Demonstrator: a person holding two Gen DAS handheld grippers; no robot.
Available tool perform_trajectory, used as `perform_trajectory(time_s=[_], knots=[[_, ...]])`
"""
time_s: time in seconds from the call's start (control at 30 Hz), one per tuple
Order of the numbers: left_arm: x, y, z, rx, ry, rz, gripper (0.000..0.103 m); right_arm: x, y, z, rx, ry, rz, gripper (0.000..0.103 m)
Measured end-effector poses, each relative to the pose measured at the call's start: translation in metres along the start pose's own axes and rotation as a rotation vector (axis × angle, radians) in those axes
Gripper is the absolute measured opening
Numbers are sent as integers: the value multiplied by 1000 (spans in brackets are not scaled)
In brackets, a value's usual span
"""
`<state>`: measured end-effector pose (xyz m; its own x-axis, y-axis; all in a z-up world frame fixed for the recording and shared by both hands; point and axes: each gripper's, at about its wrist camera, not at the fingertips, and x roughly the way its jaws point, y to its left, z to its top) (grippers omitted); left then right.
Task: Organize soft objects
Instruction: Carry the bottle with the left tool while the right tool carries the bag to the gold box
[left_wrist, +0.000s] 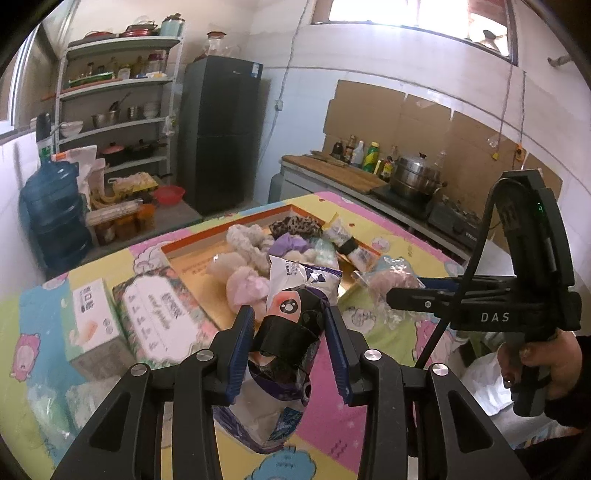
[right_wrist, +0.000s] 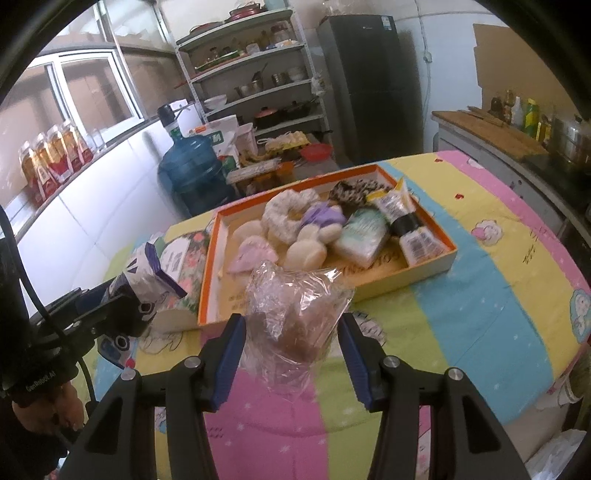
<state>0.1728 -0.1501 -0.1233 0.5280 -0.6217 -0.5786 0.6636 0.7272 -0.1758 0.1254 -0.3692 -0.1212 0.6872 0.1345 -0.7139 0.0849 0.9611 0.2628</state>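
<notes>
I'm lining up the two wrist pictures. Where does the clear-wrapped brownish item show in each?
Left wrist: clear-wrapped item right of centre, at the right gripper's tips, before the tray.
Right wrist: bottom centre, clamped between that gripper's blue pads.
Shared landmark: the orange-rimmed tray of soft things.

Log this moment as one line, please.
left gripper: holds purple-white packet | right gripper: holds clear-wrapped item | orange tray: partly filled

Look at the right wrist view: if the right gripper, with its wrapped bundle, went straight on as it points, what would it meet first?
Probably the near wall of the orange box, straight beyond the clear-wrapped bundle held in the right gripper; depth is uncertain.
</notes>
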Motion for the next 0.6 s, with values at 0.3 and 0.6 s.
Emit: perform_trajectory(time_s=[0.3,0.6], knots=[[27,-2,27,-49,-8,52,40,8,-24,35,-17,-21,-2,52],[62,-4,53,-89,-11,100,40,31,-45,68,-61,-13,13,52]])
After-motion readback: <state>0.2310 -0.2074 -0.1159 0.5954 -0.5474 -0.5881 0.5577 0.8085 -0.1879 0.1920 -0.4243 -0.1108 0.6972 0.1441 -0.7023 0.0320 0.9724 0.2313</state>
